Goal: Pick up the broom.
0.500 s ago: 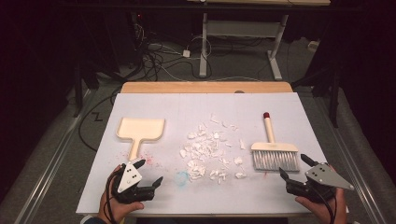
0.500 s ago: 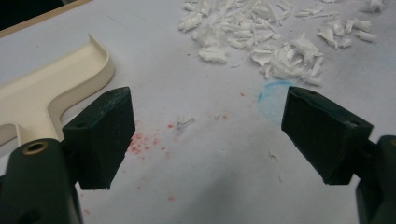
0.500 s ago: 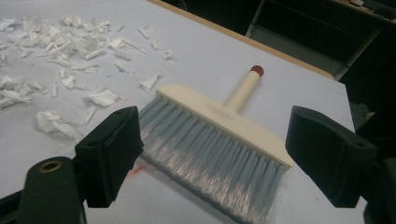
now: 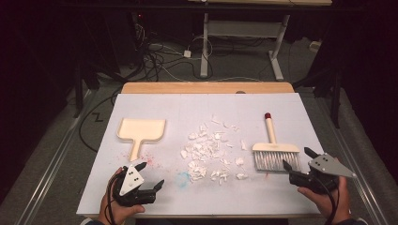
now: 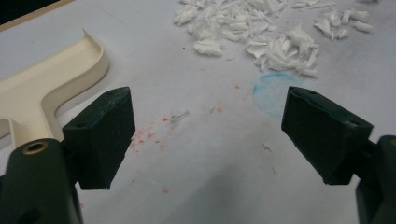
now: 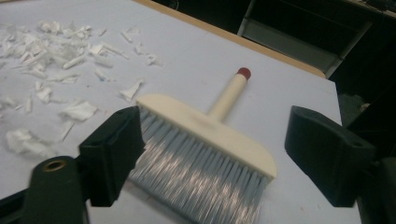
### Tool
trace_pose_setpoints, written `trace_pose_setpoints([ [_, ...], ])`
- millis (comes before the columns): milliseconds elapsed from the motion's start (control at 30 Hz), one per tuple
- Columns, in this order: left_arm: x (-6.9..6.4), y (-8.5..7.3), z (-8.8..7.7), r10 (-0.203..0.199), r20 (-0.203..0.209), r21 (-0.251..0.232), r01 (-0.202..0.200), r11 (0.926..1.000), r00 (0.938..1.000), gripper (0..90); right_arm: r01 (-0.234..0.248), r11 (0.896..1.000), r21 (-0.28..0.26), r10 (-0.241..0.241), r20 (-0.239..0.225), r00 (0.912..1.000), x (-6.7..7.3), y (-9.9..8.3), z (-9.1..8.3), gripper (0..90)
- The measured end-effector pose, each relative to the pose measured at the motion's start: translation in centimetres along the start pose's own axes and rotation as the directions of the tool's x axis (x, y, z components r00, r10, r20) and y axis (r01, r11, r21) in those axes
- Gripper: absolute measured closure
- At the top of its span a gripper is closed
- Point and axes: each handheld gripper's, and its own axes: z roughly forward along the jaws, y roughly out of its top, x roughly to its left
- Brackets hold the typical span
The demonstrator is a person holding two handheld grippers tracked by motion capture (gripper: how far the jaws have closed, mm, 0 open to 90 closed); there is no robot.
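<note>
- Right gripper (image 4: 296, 160) stands wide open and empty near the table's front right corner, its jaws aimed at the bristles of the hand brush (image 4: 275, 153), just short of them
- The hand brush lies flat toward the right edge, its red-tipped handle pointing to the far edge
- Left gripper (image 4: 151, 176) is also spread wide, holding nothing, near the front left corner
- The cream dustpan (image 4: 141, 130) lies beyond it, handle toward the front edge
- Torn white paper scraps (image 4: 210, 151) are scattered mid-table, between dustpan and brush, on the white table (image 4: 187, 105)
</note>
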Motion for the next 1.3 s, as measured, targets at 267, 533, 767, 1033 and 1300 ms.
trace_pose_setpoints([
  [267,0.0,-0.1,0.2,-0.003,0.011,0.011,0.003,0.9999,0.9999,16.5,-0.079,0.989,0.123,0.080,-0.004,0.9968,-2.0,3.3,4.7,22.8],
  [533,-0.1,-0.2,0.5,-0.006,0.010,0.020,0.006,0.9998,0.9999,16.9,-0.190,0.933,0.305,0.202,-0.005,0.9795,-3.9,4.4,11.7,29.9],
  [767,-0.2,-0.2,0.4,0.009,0.009,0.026,-0.009,0.9996,0.9999,16.9,-0.239,0.857,0.457,0.242,0.053,0.9688,-4.2,3.6,16.7,35.8],
  [1033,-0.3,-0.3,0.2,0.029,-0.004,0.037,-0.029,0.9989,0.9996,16.9,-0.262,0.807,0.530,0.269,0.066,0.9608,-4.0,3.3,18.0,49.4],
  [1300,-0.5,-0.2,0.2,0.052,0.002,0.030,-0.052,0.9982,0.9987,16.9,-0.261,0.810,0.524,0.275,0.053,0.9599,-3.6,3.5,17.9,68.9],
])
